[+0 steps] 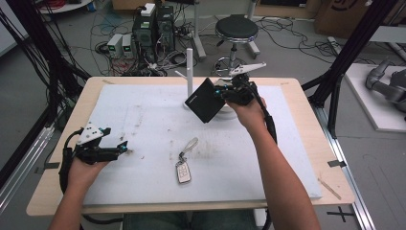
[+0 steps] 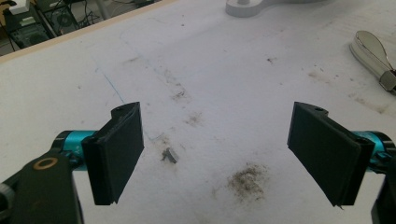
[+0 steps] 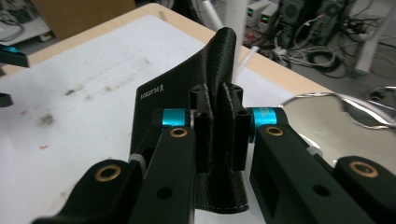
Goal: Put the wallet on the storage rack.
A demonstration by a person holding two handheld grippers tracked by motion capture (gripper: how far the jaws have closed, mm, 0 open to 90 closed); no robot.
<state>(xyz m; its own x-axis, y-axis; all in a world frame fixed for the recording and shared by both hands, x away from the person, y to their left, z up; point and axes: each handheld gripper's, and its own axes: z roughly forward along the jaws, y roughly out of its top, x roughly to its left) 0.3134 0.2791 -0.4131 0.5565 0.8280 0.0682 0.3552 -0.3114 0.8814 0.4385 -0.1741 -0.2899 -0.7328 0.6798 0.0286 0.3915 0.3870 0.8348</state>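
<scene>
The right gripper pinches a black textured leather wallet by its edge, lifted at the table's 12 o'clock beside the white post stand, probably for hanging. The left gripper, jaws spread and empty, waits at 8 o'clock.

grey floor | black stool behind surface | computers, tangled cables | black frame right
</scene>
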